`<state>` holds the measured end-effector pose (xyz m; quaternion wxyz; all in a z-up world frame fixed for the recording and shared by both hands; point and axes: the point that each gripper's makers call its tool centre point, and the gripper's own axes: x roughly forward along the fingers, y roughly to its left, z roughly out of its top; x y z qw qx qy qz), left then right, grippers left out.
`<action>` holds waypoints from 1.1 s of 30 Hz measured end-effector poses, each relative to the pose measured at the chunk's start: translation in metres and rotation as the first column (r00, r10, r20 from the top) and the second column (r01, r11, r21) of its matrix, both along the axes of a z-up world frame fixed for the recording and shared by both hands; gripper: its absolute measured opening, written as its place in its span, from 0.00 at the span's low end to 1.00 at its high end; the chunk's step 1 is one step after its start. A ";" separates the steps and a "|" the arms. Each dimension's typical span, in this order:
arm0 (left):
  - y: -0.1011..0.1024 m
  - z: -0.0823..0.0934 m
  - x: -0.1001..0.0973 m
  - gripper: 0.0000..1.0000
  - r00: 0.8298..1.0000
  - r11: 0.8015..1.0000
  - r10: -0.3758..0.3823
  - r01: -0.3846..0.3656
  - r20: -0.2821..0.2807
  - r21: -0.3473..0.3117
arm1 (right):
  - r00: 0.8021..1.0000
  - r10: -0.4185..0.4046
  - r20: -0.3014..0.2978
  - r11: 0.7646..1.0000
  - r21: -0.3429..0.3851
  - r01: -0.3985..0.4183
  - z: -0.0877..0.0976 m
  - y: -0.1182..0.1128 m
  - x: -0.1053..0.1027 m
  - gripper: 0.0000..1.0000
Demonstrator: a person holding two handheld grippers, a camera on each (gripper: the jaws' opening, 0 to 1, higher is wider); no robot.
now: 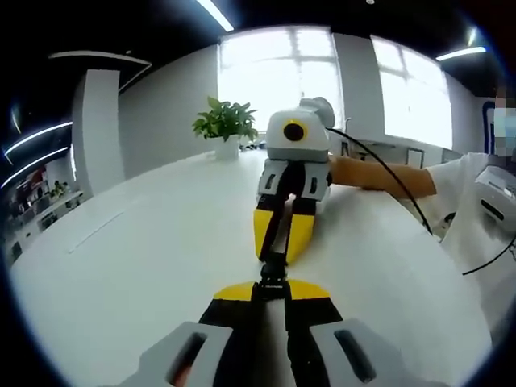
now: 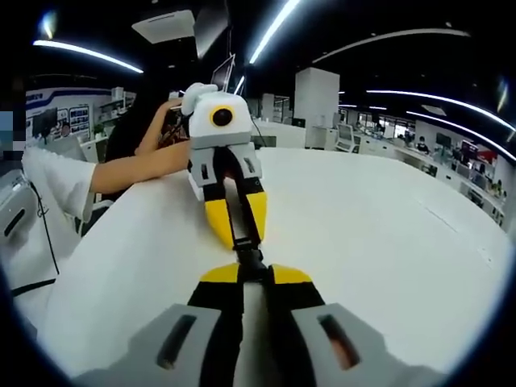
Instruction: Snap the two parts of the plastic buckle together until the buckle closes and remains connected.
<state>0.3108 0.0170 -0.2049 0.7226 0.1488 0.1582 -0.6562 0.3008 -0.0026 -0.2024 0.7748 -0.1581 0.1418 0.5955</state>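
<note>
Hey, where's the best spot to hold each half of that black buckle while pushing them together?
Probably at the outer ends, as now: left gripper and right gripper pinch opposite ends of the buckle, coming in head-on along its length. That leaves the middle joint free to close.

Black plastic buckle (image 1: 272, 268), seemingly joined, above the white table, gripped at both ends.

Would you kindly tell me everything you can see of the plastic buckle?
The plastic buckle is a small, dark, narrow piece held above the white table, stretched between the two grippers that face each other. The left gripper pinches one end, the right gripper the other. Whether its two parts are fully latched cannot be told.
</note>
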 end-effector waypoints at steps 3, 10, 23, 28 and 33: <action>-0.001 0.000 0.000 0.10 1.000 1.000 -0.008 0.008 -0.001 -0.003 | 1.000 0.006 -0.008 1.000 0.005 -0.006 0.000 0.000 -0.001 0.09; -0.003 0.000 -0.003 0.10 0.998 1.000 -0.018 0.018 -0.055 0.009 | 0.999 0.025 -0.028 1.000 0.008 -0.025 0.000 0.001 -0.004 0.09; -0.005 -0.001 -0.005 0.09 0.997 1.000 -0.012 0.014 -0.076 0.025 | 0.998 0.006 -0.061 1.000 0.012 -0.005 0.000 0.001 -0.004 0.08; -0.008 -0.001 -0.005 0.09 0.997 0.999 -0.019 0.021 -0.072 0.024 | 0.998 0.014 -0.062 1.000 0.017 -0.013 0.000 0.003 -0.006 0.08; -0.008 -0.001 -0.005 0.09 0.997 0.999 -0.027 0.029 -0.069 0.018 | 0.998 0.029 -0.057 0.999 0.022 -0.028 -0.001 0.003 -0.007 0.08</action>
